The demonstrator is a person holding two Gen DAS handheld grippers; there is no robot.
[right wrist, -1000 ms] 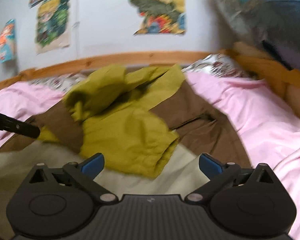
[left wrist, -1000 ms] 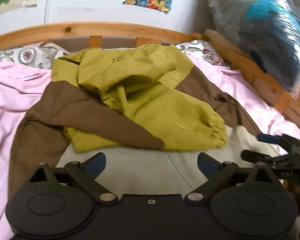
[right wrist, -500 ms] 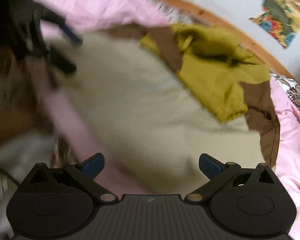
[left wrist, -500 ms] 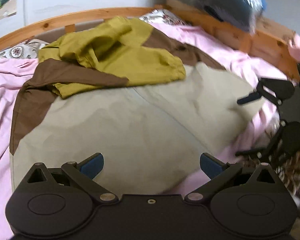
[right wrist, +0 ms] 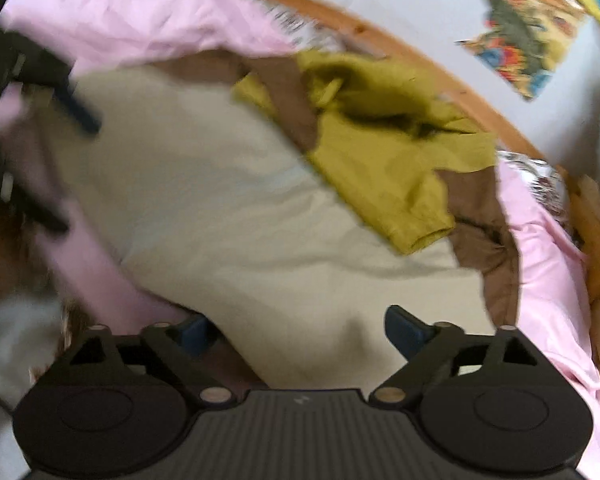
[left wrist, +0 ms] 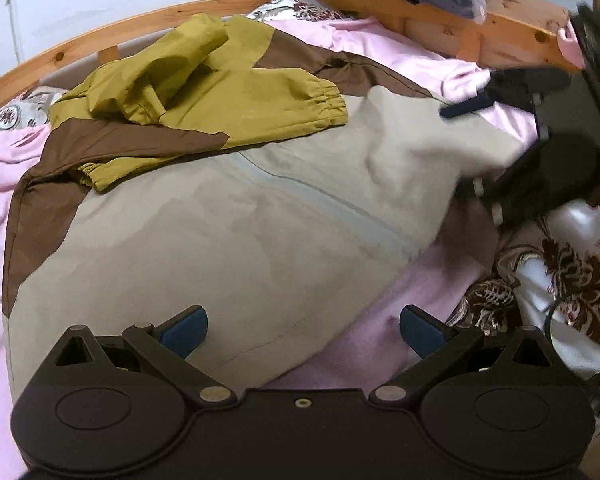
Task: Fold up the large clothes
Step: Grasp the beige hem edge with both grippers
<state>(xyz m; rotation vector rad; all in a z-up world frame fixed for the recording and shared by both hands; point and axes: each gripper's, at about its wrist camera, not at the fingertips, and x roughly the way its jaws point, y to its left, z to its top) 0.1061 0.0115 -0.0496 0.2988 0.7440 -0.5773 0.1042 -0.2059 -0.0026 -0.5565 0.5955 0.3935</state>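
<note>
Jacket (left wrist: 228, 232): beige, brown and olive, spread flat across the pink sheet (left wrist: 380, 344) of the bed, hem at the near edge, olive sleeves folded toward the wooden headboard (left wrist: 80, 52). Left gripper (left wrist: 302, 330): fingers spread, above the hem corner, nothing pinched. Right gripper (right wrist: 296, 330): jaws closing around the opposite hem corner; pad contact unclear through blur.
</note>
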